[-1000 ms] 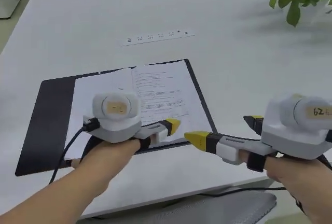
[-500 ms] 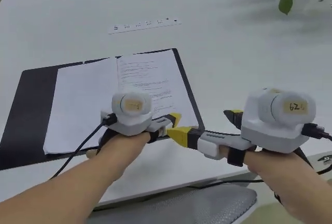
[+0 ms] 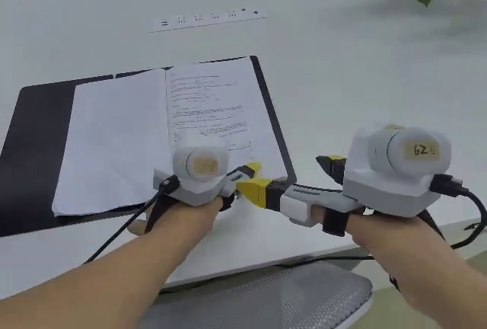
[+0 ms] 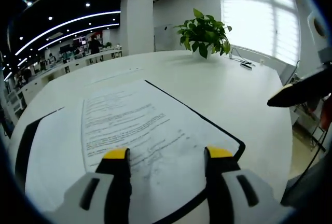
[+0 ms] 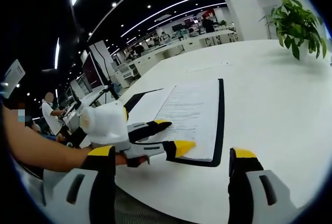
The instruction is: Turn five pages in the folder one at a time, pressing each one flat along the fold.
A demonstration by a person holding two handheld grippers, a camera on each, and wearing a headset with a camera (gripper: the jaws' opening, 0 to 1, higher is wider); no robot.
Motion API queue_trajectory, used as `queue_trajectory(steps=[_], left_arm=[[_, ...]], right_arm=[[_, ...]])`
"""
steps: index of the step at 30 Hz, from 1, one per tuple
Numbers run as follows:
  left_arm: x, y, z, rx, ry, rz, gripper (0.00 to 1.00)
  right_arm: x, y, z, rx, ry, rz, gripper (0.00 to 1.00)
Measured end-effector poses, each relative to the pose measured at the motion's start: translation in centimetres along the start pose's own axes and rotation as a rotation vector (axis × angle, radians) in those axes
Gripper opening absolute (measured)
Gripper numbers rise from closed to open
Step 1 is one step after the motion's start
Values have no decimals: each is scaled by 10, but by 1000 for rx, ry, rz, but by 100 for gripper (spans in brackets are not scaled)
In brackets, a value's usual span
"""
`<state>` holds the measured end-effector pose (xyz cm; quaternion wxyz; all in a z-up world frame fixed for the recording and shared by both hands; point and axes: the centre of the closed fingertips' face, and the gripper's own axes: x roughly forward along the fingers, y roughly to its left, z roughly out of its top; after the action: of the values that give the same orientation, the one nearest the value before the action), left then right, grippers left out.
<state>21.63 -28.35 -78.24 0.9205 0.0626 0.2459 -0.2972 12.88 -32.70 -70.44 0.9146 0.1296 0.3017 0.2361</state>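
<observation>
The folder (image 3: 221, 108) is laid open on the table (image 3: 365, 62). The left hand-held gripper (image 4: 167, 154) is held wide apart over the near right page corner, possibly touching paper. The right hand-held gripper (image 3: 293, 178) is spread wide just beside it, with nothing gripped.

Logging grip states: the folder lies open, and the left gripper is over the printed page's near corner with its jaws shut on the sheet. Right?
Not quite: the left gripper has its jaws apart, not shut on the sheet, as the left gripper view shows. The folder does lie open, with that gripper over the near corner of the printed page.
</observation>
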Motion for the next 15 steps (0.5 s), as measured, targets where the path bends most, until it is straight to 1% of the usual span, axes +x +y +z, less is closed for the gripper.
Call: queue_trajectory(steps=[5,8,11,15], left_arm=[[-2,0,0,15,-35,-7,55],[-2,0,0,14,-59,-9,55],[-2,0,0,10,-73,-11,53],[-1,1,0,4,-94,-13,51]], right_arm=[[5,0,-2,7,7,11,89],[8,-2,-4,13,19,13,89],[8,-5,-5,34,18,11,88],[9,-8,-6,38,24,4,88]])
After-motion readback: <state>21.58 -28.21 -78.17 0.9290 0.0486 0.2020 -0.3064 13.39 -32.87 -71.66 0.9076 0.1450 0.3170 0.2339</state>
